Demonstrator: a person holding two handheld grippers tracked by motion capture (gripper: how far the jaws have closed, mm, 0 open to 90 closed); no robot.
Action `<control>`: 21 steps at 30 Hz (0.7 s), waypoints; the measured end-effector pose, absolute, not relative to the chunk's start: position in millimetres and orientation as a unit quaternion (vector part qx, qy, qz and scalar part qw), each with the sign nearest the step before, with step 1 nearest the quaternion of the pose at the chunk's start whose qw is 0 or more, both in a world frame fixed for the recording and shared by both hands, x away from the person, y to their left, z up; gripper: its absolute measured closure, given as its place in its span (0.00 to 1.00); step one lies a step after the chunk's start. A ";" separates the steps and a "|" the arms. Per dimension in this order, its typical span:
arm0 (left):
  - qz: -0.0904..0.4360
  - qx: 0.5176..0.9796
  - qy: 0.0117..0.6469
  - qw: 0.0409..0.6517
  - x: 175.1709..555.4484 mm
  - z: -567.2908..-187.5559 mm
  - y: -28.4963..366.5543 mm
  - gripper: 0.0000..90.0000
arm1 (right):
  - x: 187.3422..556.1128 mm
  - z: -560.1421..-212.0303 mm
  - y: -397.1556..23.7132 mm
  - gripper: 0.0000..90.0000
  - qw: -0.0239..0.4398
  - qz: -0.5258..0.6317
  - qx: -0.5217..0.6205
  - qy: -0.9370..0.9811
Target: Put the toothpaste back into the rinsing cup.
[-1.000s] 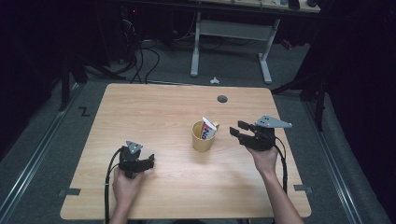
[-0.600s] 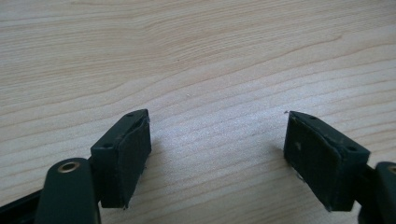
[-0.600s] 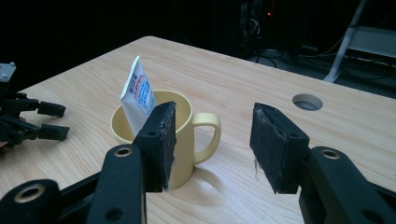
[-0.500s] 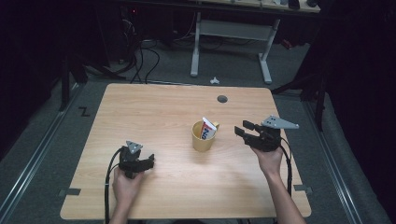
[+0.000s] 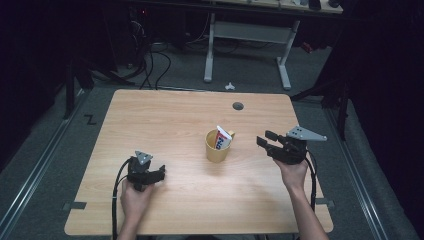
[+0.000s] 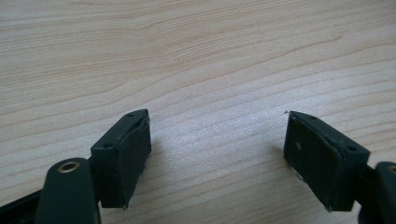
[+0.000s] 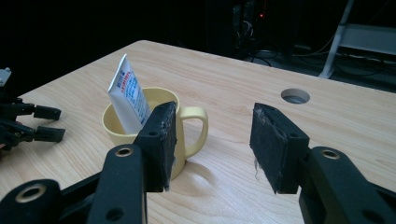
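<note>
A yellow mug (image 5: 218,147) stands near the middle of the wooden table (image 5: 165,120), with a white toothpaste tube (image 5: 223,137) leaning upright inside it. In the right gripper view the mug (image 7: 116,122) and its tube (image 7: 129,94) sit just ahead and left of the jaws. My right gripper (image 5: 265,139) is open with nothing in it, a short way right of the mug and off the table. My left gripper (image 5: 161,172) rests low at the table's front left, open over bare wood (image 6: 215,84). From the right gripper view, the left gripper (image 7: 44,123) shows at the far left edge.
A round cable hole (image 5: 238,106) lies in the table behind the mug. Beyond the far edge stand a white desk frame (image 5: 247,47), cables on a grey floor and a small white object (image 5: 229,86). Floor rails run along both sides.
My right gripper has drawn back to the right, away from the mug. The left gripper and the mug have stayed put.
</note>
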State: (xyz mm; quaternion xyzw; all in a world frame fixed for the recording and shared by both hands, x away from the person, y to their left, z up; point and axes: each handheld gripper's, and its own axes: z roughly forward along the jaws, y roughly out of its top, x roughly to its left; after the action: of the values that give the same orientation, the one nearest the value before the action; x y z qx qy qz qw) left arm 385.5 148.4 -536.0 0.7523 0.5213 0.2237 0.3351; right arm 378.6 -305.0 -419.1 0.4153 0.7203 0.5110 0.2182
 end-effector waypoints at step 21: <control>0.224 0.752 0.521 0.335 385.5 -536.0 148.4 0.26 | 373.3 -429.4 -319.5 0.57 0.215 0.511 0.437 0.709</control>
State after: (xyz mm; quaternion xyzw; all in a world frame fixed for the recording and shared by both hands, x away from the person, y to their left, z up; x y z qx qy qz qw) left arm 385.5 148.4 -536.0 0.7524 0.5212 0.2236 0.3350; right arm 373.3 -319.5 -429.4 0.4365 0.7088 0.5107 0.2151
